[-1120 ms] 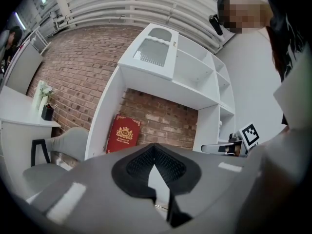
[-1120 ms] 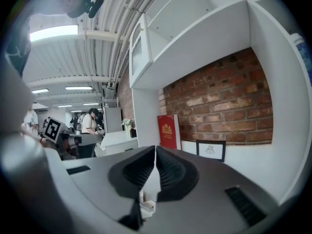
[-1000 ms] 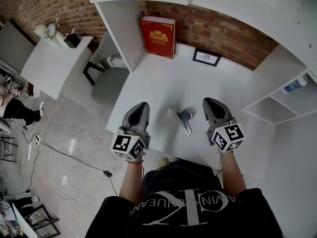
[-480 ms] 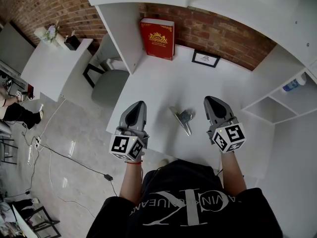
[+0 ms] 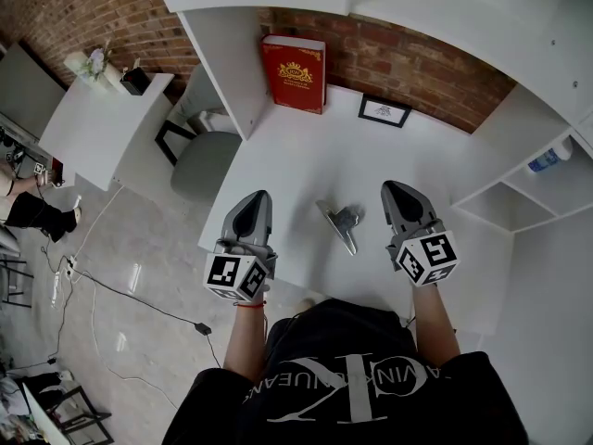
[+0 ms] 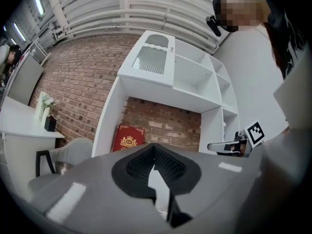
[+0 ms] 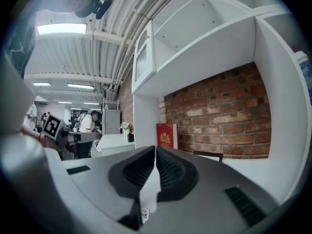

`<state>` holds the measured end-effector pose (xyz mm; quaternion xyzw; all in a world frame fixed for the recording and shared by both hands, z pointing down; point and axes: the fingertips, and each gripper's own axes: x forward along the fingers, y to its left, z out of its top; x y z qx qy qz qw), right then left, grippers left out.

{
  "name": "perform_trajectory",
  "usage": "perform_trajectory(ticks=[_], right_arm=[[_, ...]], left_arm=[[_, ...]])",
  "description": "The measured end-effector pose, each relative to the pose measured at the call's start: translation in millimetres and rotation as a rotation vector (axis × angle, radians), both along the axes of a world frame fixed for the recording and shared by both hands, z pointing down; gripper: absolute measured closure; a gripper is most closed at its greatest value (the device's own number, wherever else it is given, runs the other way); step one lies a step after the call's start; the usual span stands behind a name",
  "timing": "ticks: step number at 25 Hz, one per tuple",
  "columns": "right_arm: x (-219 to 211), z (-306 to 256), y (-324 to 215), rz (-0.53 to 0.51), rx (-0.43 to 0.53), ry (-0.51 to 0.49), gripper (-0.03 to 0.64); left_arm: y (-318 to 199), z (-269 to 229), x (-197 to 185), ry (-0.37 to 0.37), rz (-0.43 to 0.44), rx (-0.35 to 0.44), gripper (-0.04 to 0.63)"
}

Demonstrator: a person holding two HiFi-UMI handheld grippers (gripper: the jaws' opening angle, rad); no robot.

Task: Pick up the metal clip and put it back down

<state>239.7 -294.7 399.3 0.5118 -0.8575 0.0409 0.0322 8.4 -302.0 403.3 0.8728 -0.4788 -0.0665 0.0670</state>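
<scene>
Jaws pressed together on both left gripper [image 5: 257,197] and right gripper [image 5: 395,188], nothing between either pair. Clip [image 5: 341,222] sits on desk [image 5: 306,156], between grippers, touching neither. So either pick-up not started or clip already back down, can't tell which; nothing in hand right now. Containers: shelf cubby [image 5: 519,193] at right holds bottle [image 5: 548,160]. Red book [image 5: 296,70] just stands on desk against brick wall, not in anything.

A small silvery metal clip [image 5: 341,222] lies flat on the white tabletop [image 5: 315,156], near the front edge and about midway along it, set at a slant to that edge.
</scene>
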Motion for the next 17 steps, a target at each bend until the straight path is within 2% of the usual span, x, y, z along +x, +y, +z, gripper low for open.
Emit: perform_trajectory(ticks=[17], right_arm=[[3.9, 2.8, 4.3, 0.001, -0.008, -0.013, 0.598]], left_arm=[[5.8, 2.5, 3.9, 0.003, -0.001, -0.014, 0.584]])
